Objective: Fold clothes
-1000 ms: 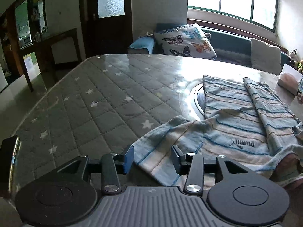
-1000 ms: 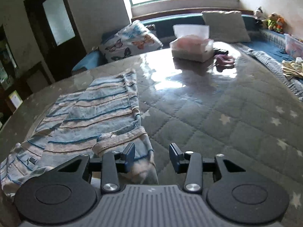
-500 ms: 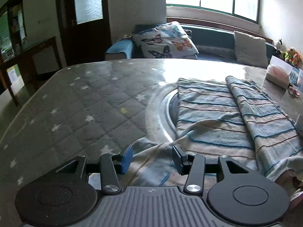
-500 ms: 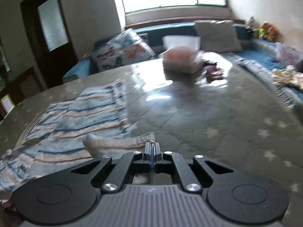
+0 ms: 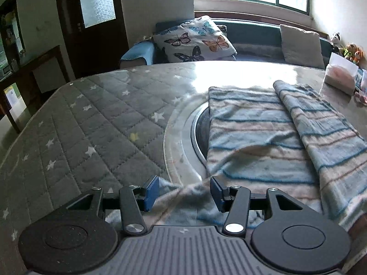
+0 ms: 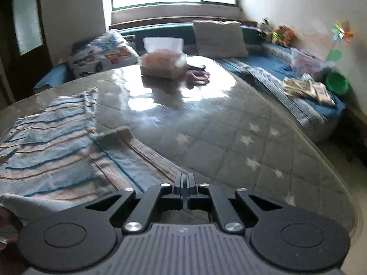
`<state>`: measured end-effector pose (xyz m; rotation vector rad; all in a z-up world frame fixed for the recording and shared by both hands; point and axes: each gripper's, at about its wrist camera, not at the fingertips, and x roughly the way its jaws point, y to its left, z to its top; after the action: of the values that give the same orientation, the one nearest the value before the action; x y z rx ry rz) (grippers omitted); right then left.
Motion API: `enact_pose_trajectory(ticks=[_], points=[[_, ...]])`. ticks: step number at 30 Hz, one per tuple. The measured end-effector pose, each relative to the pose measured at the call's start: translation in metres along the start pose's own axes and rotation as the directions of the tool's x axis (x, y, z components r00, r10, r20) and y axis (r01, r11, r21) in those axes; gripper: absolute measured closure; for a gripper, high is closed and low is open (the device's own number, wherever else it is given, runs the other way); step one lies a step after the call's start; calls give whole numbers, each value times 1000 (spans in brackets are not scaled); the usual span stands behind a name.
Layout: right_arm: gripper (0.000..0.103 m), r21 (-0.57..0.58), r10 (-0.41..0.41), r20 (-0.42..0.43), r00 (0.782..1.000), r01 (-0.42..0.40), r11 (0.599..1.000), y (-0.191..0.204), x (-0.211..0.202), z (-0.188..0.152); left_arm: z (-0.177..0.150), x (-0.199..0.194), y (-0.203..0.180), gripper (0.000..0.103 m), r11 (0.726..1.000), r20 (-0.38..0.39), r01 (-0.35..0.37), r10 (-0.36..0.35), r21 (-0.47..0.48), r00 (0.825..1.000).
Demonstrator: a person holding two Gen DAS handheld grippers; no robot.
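Observation:
A blue, white and pink striped garment (image 5: 263, 137) lies spread on the quilted star-patterned table cover (image 5: 91, 123). My left gripper (image 5: 183, 188) is open, and a bunched corner of the garment lies between its blue-padded fingers (image 5: 151, 190). In the right wrist view the same garment (image 6: 50, 142) lies at the left. Its sleeve (image 6: 133, 158) runs out taut from the body to my right gripper (image 6: 184, 178), which is shut on the sleeve end. A hand shows at the lower left edge of that view.
A tissue box (image 6: 162, 66) and a small pink item (image 6: 197, 75) sit at the far side of the table. A round metal ring (image 5: 195, 133) is set in the table under the garment. A butterfly pillow (image 5: 195, 39) and a bench lie beyond. The table edge (image 6: 332, 171) curves off to the right.
My right gripper shut on the sleeve cuff and drew the sleeve out away from the garment body. My left gripper moved forward, so a garment corner now lies between its open fingers.

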<state>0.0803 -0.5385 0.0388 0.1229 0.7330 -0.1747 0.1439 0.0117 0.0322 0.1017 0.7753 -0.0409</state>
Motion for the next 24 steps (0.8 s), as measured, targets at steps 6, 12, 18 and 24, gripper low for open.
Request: enact_pose_trajectory(ticks=[6,12,18,24], points=[[94,-69,88,-11,996,-88,994,22,13,19,23,13,-9,51,1000,10,15,-15,23,1000],[93,-124,185,-51,981,-190,974,61,44,48,50,42,-14,51,999,-6,36,-35,13,999],[84,-151,241,-92,966,-252,956,95,82,76,79,76,-19,50,999,-19,41,-42,-6,999],[84,-160,271,-100,957,-284,945,116,120,101,98,110,-26,50,999,-23,47,-47,-14,999]])
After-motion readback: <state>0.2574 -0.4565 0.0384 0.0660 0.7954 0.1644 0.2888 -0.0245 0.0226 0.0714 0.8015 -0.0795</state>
